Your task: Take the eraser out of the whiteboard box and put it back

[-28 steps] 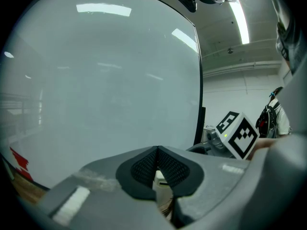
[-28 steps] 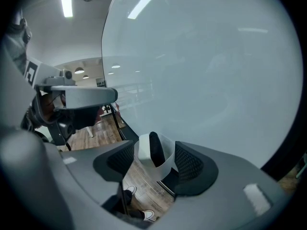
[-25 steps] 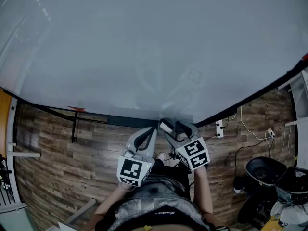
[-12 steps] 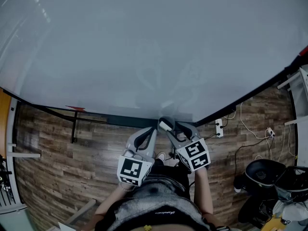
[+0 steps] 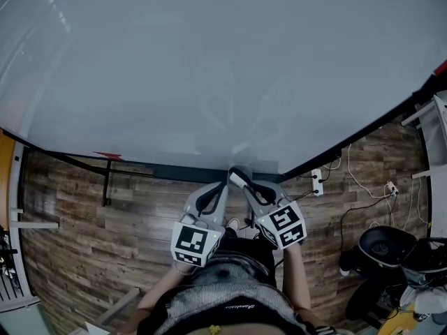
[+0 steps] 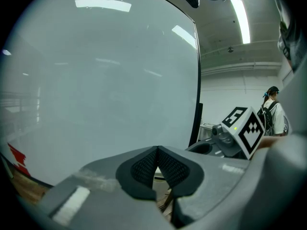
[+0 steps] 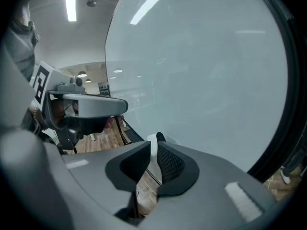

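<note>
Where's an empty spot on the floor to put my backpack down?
Bare wooden floor lies on the left, between the black stand under the whiteboard and the left gripper. The right side is crowded with cables and a power strip. The middle is busy too: the right gripper, its jaws just closed on the eraser, sits beside the left one.
</note>
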